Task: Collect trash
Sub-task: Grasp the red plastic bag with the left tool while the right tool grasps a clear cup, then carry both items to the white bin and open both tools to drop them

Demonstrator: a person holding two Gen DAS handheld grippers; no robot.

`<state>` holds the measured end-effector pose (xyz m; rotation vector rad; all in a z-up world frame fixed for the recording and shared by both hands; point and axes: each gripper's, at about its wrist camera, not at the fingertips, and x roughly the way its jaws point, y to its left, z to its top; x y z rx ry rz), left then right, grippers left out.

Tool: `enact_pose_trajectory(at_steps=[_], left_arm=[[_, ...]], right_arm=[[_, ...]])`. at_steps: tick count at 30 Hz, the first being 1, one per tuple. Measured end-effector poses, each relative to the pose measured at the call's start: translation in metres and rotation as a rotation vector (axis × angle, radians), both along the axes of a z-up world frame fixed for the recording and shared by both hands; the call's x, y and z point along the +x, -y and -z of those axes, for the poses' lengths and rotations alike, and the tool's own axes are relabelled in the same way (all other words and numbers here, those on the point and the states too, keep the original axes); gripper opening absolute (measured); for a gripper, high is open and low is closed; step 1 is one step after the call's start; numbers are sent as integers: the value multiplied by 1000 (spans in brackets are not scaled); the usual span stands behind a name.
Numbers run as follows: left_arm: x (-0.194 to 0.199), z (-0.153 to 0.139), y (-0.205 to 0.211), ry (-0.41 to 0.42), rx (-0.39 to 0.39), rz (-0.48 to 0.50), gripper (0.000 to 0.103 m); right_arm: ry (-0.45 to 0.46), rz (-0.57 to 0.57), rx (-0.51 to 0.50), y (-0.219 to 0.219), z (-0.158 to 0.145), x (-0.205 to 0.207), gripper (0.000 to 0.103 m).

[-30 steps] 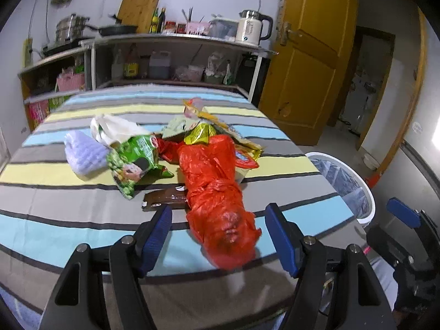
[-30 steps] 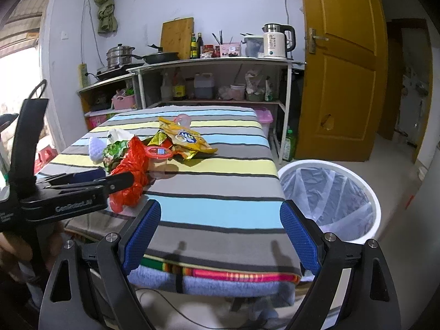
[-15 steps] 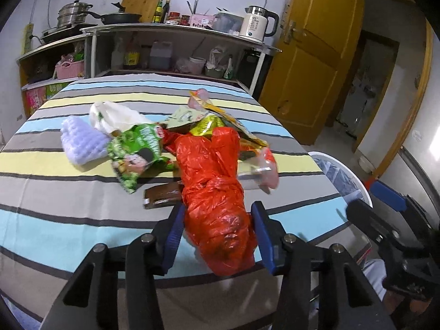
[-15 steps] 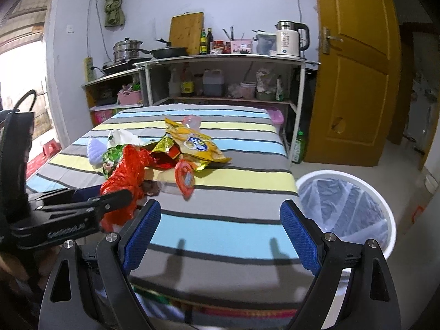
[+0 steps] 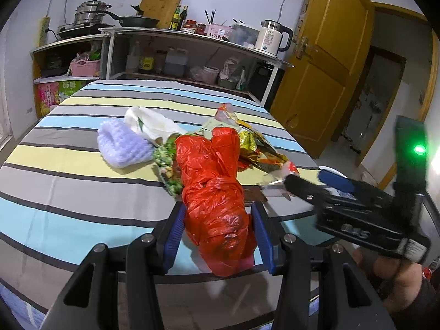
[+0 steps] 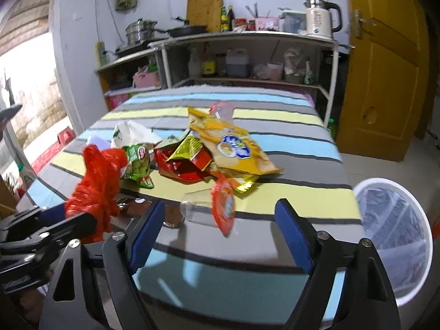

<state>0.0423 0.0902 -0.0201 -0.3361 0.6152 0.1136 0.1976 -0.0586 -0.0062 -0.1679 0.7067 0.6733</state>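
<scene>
A pile of trash lies on the striped table (image 5: 68, 165). My left gripper (image 5: 217, 222) is shut on a crumpled red plastic bag (image 5: 214, 189), also seen at the left in the right wrist view (image 6: 99, 178). My right gripper (image 6: 220, 222) is open, its fingers on either side of a clear plastic cup (image 6: 196, 206) with a red peeled lid (image 6: 224, 206); it shows in the left wrist view (image 5: 316, 183). Behind lie a green snack packet (image 6: 137, 165), a yellow chip bag (image 6: 233, 148), a white bag (image 5: 151, 123) and a lilac foam piece (image 5: 121, 145).
A white bin with a clear liner (image 6: 393, 236) stands on the floor to the right of the table. A shelf with a kettle (image 6: 320, 19), pots and bottles runs along the back wall. A yellow door (image 6: 385, 68) is at the right.
My left gripper has closed on the red bag. My right gripper has moved forward over the table edge up to the clear cup.
</scene>
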Motion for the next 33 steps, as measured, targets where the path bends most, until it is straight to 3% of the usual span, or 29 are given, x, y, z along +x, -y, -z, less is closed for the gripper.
enact_pose_trajectory(at_steps=[7, 14, 22, 33], left_arm=[[0, 2, -7, 5, -8, -2, 51], [-1, 4, -6, 3, -10, -1, 51], [2, -4, 9, 6, 19, 32, 51], [31, -20, 68, 11, 73, 183, 51]], right_arm=[[-56, -17, -101, -23, 16, 16, 52], [-73, -8, -72, -15, 14, 15, 50], [-73, 38, 1, 24, -1, 3, 49], [-38, 176, 70, 106, -21, -4, 49]])
